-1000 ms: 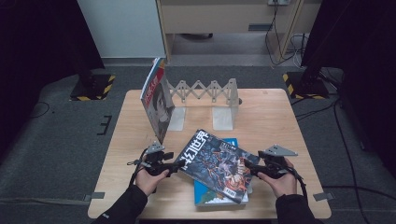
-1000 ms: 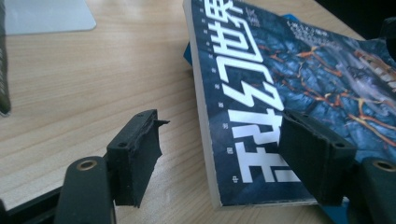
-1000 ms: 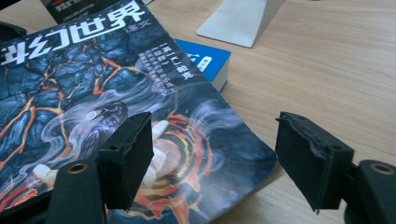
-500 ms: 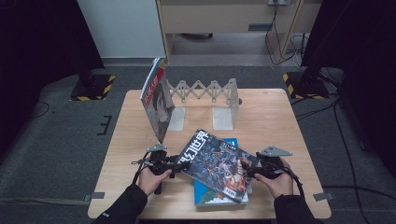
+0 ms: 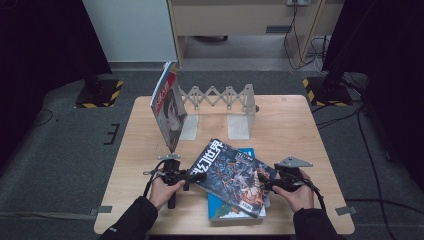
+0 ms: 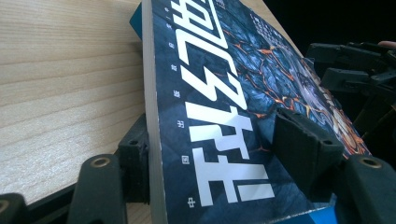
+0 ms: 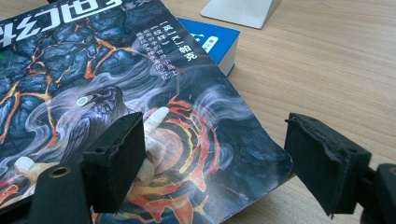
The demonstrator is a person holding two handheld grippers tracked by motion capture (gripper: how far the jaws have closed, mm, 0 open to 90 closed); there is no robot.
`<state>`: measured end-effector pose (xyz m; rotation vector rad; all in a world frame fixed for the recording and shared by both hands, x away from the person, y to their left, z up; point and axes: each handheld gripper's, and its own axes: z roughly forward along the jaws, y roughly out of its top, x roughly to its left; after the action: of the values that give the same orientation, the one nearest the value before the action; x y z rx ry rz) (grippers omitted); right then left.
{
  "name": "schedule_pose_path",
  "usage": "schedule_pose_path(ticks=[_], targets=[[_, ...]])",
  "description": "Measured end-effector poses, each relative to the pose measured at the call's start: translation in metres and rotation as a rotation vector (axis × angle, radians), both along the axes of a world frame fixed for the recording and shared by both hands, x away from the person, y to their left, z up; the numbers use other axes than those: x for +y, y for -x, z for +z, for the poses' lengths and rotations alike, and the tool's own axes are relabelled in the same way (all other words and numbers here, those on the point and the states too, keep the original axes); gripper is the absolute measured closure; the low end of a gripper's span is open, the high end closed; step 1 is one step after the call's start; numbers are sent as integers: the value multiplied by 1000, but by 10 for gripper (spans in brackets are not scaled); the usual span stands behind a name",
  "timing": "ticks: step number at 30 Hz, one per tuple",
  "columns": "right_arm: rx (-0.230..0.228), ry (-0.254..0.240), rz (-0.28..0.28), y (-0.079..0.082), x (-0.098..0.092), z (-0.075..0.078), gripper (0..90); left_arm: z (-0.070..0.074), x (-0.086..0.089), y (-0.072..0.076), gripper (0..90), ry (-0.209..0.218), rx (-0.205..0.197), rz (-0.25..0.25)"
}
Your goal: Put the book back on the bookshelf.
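Note:
A dark magazine (image 5: 232,175) with white characters and a raven on its cover lies askew on a blue book (image 5: 228,213) at the table's front. My left gripper (image 5: 192,177) is at its left edge. In the left gripper view the magazine (image 6: 224,93) runs between the jaws of my left gripper (image 6: 219,158): one under the spine, the other just over the cover. They have just been closing. My right gripper (image 5: 265,184) is at the right corner. In the right gripper view, my right gripper (image 7: 219,161) has just been opening, its jaws wide astride the magazine's (image 7: 93,70) curled corner.
Another magazine (image 5: 167,112) stands upright against the left end of an accordion book rack (image 5: 220,95) at the back of the wooden table (image 5: 300,130). The rack's white end plate (image 5: 240,127) stands just behind the blue book (image 7: 210,39).
My left hand has nudged slightly toward the magazine. The magazine and the right hand sit much as before.

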<state>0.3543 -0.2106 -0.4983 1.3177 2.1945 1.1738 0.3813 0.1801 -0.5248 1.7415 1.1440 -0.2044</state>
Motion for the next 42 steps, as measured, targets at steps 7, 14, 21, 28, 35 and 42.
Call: schedule_pose_path(ticks=[7,14,21,28,35,42], targets=[[-5,-8,-3,0,-1,-1,210,13,5,4,455,19,4,-2],[-16,-27,-10,-1,1,-3,211,21,0,8,448,29,-17,-20],[-15,-33,-10,-1,0,-4,211,16,-10,5,442,25,12,-73],[-11,-36,-10,-1,0,-4,210,19,-8,2,518,57,56,-46],[-7,-29,-9,-2,-2,-3,217,29,-8,2,627,96,71,-22],[-14,-27,-40,-3,-16,-1,237,44,-9,0,701,127,93,-12]])
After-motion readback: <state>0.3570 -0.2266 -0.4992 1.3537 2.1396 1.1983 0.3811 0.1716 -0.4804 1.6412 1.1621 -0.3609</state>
